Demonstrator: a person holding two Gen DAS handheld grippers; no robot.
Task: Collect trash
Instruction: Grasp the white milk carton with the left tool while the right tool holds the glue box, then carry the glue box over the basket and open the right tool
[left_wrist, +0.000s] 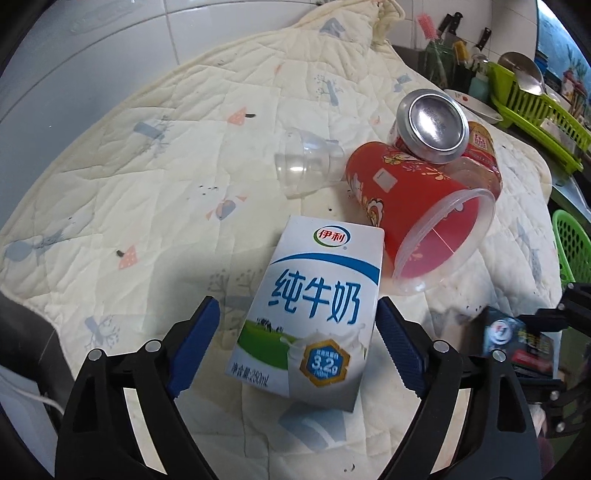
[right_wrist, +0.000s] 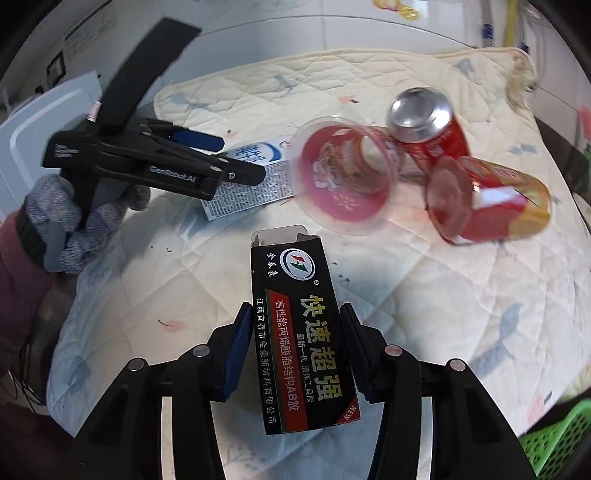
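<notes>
A white and blue milk carton (left_wrist: 306, 314) is framed by the left gripper (left_wrist: 295, 347), whose jaws are spread wide to either side of it, the right pad close to its edge. The carton lies on a quilted cream cloth (left_wrist: 147, 166). A black glue box (right_wrist: 299, 343) is clamped between the jaws of the right gripper (right_wrist: 295, 350). Beyond the carton, a red plastic cup (left_wrist: 417, 210), a clear cup (left_wrist: 306, 166) and a red can (left_wrist: 436, 125) are seen on their sides, close together.

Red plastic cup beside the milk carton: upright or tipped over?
Tipped over. The red plastic cup lies on its side on the quilted cloth, open rim facing the camera, a soda can resting against it.
</notes>
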